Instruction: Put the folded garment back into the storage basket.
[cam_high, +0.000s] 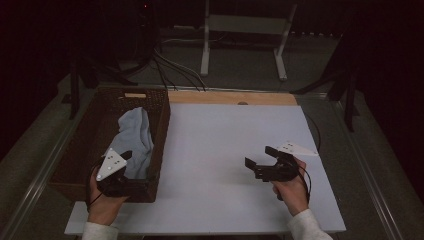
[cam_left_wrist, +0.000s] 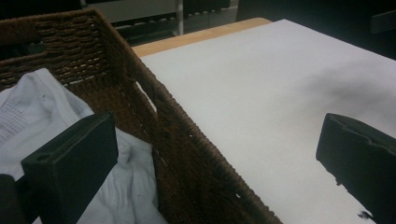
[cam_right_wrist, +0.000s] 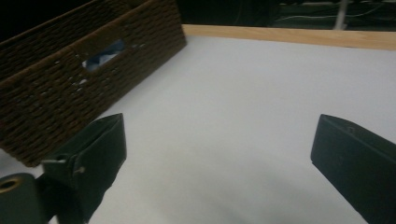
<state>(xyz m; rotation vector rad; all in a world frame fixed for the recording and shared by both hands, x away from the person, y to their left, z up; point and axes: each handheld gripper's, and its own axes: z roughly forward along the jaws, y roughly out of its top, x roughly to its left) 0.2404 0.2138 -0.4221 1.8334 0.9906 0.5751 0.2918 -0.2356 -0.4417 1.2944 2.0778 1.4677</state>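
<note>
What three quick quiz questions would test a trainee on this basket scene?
1. True or false: the pale cloth lies inside the wicker basket.
2. Which gripper is beside the basket: A left gripper, B right gripper?
3. Fill in: both grippers have their jaws ____.

Key: 1 true. 2 A; its jaws straddle the basket's right wall in the left gripper view, while the right one is over the white table top. 3 open, holding nothing.

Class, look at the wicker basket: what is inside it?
Inside the wicker basket lies a crumpled pale cloth. Whatever sits beneath the cloth is covered.
</note>
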